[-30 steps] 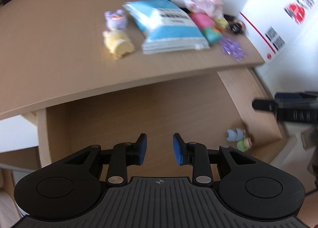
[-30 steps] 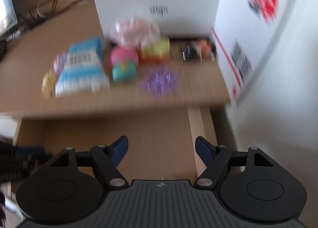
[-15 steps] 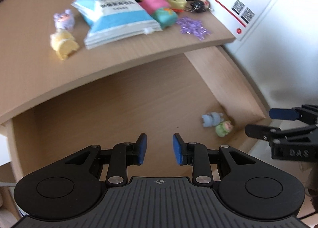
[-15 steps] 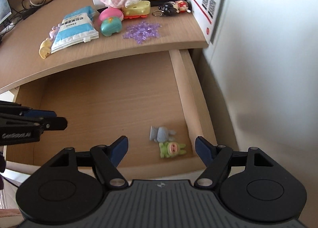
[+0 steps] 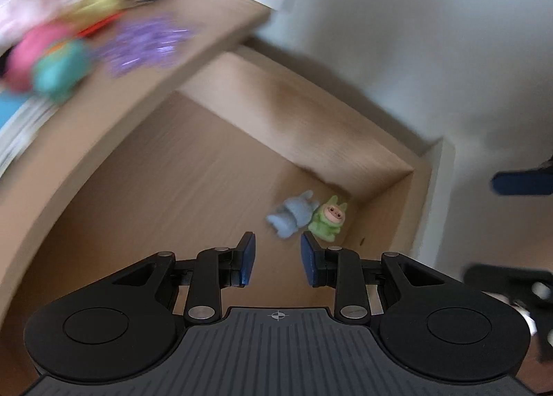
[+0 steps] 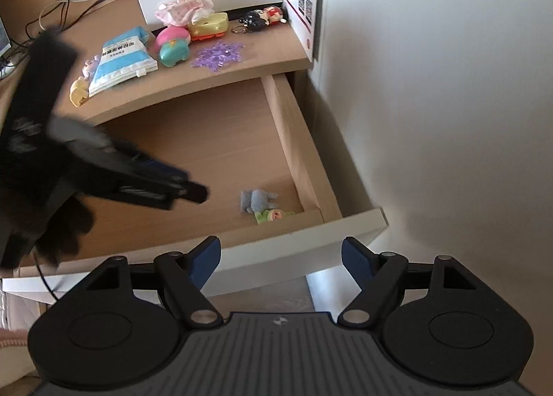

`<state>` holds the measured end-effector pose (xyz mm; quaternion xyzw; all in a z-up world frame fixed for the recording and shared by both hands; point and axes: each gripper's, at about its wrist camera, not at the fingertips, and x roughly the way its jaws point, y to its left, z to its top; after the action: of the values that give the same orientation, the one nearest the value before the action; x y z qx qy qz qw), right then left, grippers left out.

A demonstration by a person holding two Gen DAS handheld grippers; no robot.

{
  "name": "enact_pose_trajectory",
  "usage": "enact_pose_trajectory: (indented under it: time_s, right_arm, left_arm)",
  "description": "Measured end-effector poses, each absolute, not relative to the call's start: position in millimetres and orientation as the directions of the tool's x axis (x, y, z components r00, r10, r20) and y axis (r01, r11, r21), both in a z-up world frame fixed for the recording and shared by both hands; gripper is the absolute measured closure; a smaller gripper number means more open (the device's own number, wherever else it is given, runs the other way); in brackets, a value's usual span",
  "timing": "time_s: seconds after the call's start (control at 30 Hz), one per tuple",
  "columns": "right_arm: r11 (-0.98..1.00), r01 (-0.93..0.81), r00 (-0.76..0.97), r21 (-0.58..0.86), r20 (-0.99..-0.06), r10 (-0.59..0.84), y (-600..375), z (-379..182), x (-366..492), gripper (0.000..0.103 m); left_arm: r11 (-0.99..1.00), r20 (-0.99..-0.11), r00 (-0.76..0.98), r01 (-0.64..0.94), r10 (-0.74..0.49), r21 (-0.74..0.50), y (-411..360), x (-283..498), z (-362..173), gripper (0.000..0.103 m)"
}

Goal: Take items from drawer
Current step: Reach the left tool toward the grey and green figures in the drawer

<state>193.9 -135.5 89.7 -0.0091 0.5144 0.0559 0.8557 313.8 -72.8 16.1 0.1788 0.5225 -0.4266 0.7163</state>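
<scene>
Two toys [image 5: 309, 214] lie just beyond the left gripper's [image 5: 277, 259] parted jaws

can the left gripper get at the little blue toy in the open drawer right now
Probably yes. The left gripper hangs over the drawer with its jaws apart and empty, and the blue toy lies just ahead of them. Only the green toy touching it crowds the grab.

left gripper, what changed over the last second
The left gripper swung over the open drawer toward the blue-grey toy and green toy in its corner, empty, gap unchanged. The right gripper drew back to the drawer front, its jaws opening, nothing between them. Both toys and the desk items stayed put.
</scene>
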Motion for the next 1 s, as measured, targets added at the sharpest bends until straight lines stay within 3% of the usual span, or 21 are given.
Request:
enact_pose_trajectory:
  time_s: [0.2,0.43,0.47,0.53,1.0]
  right_arm:
    - [0.995,-0.1,0.465,0.023,-0.883,0.068,-135.1,87.4,189.4,0.022]
    - [0.997,-0.071,0.453,0.027,-0.89,0.056,-143.4,83.1,187.6,0.021]
    - [0.997,-0.067,0.45,0.027,-0.891,0.054,-144.7,82.1,187.5,0.021]
    - [0.998,-0.061,0.444,0.024,-0.895,0.049,-148.4,80.8,185.8,0.021]
    - [0.986,-0.168,0.444,0.019,-0.891,0.093,-121.3,85.5,217.7,0.021]
  left_arm:
    - [0.468,-0.925,0.032,0.869,-0.378,-0.161,-111.3,314.4,-4.2,0.072]
    - [0.502,-0.935,0.036,0.851,-0.354,-0.157,-122.7,319.5,-16.0,0.074]
    - [0.517,-0.935,0.022,0.837,-0.355,-0.177,-121.3,322.1,-16.5,0.074]
    - [0.546,-0.934,0.009,0.813,-0.356,-0.2,-116.7,325.7,-16.3,0.091]
    - [0.695,-0.94,0.102,0.7,-0.326,-0.165,-30.5,321.6,-3.1,0.092]
